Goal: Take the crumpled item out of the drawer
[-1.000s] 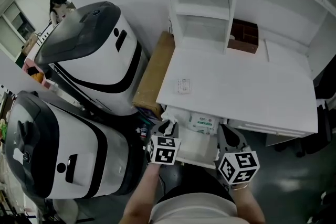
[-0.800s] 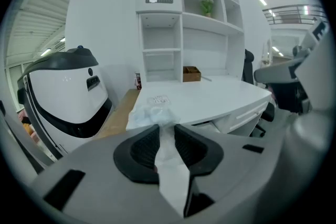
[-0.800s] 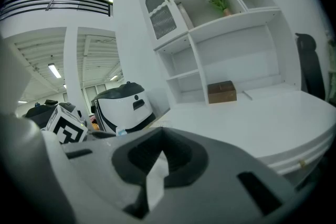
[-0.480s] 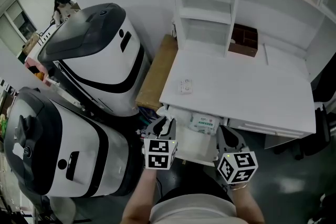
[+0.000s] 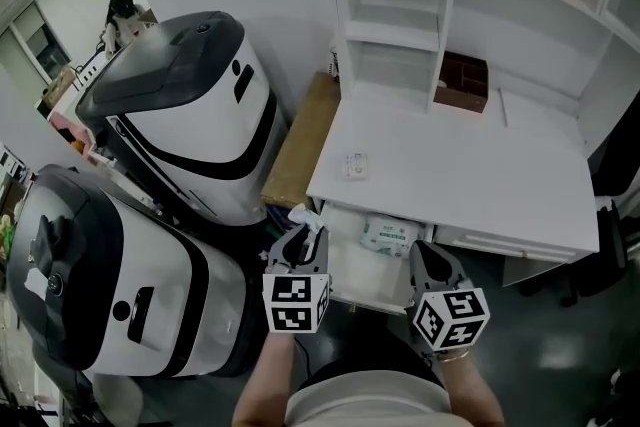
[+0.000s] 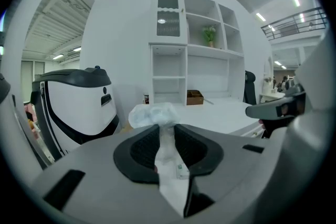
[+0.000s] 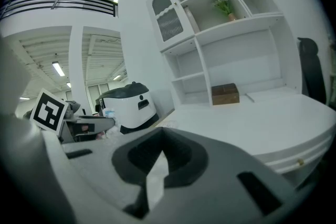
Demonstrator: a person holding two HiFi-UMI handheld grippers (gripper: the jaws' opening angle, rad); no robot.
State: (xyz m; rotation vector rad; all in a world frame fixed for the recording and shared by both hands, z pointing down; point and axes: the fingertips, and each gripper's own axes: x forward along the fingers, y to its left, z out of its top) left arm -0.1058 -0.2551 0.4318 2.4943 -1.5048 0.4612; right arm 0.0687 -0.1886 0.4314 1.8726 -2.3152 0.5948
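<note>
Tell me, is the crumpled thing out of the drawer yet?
Almost. Done: the drawer is open and the left hand-held gripper pinches the crumpled wrapper. In hand: it's held up beside the drawer's left edge. Left: carry it clear and put it down.

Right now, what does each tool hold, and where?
Left tool pinches the crumpled item by its narrow tail, bunched end protruding; right tool holds nothing.

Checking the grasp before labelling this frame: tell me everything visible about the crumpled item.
The crumpled item is a wad of thin, whitish, half-translucent material, like plastic film or tissue. Its puffed, wrinkled head sticks out past the tips of the left gripper, whose jaws pinch its narrower tail. It appears lifted clear of the open drawer, near that drawer's left edge, and nothing else visibly touches it.
</note>
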